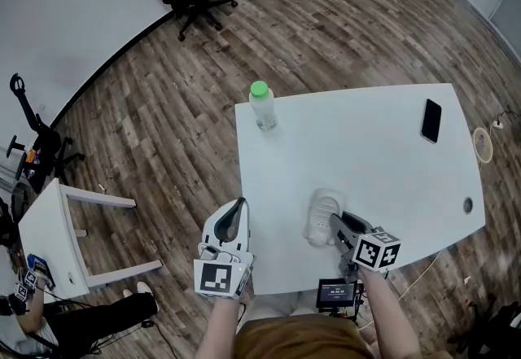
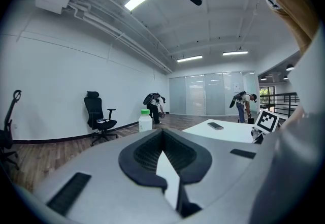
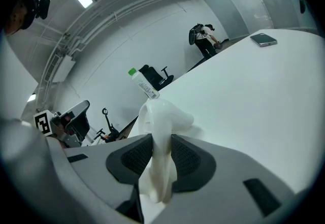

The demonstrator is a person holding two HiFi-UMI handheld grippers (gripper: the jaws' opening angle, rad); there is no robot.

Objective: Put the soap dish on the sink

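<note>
The left gripper (image 1: 238, 204) and the right gripper (image 1: 336, 221) were smooth pale grey shells, each narrowing to a slim nose. Each carried a white cube (image 1: 218, 278) printed with black square markers. Their fingers (image 2: 147, 152) were lined with black ribbed pads (short dark slots (image 2: 68, 192) sat in the shell on either side). The person wore a rust-brown top (image 1: 297, 341).

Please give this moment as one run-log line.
right claw: shut on soap dish | left claw: shut, empty | table: bottle, phone | sink: unseen
</note>
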